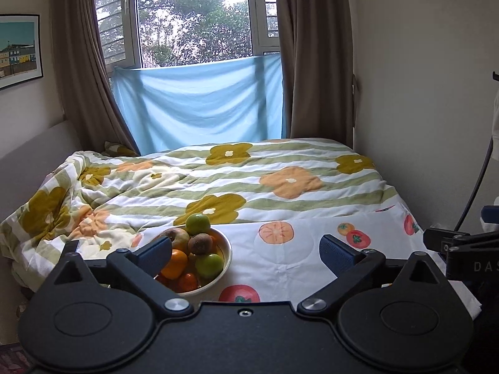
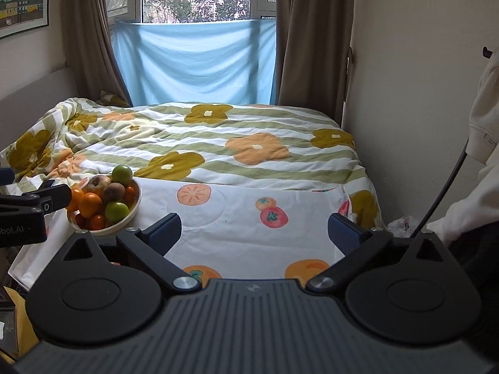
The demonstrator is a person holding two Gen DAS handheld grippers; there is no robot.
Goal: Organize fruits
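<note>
A white bowl (image 1: 227,257) heaped with fruit stands on a fruit-print cloth (image 1: 296,258) at the near end of the bed. It holds green fruits (image 1: 198,223), a brown kiwi (image 1: 200,243), an apple (image 1: 177,237), oranges (image 1: 175,263) and small red fruits. My left gripper (image 1: 246,254) is open and empty, its left finger just in front of the bowl. In the right wrist view the bowl (image 2: 137,207) sits left of my right gripper (image 2: 254,227), which is open and empty above the cloth (image 2: 237,218).
A flowered quilt (image 1: 218,180) covers the bed, bunched at the left. Curtains and a blue sheet (image 1: 199,109) hang at the window behind. A wall runs along the right. The other gripper shows at each view's edge (image 2: 28,212).
</note>
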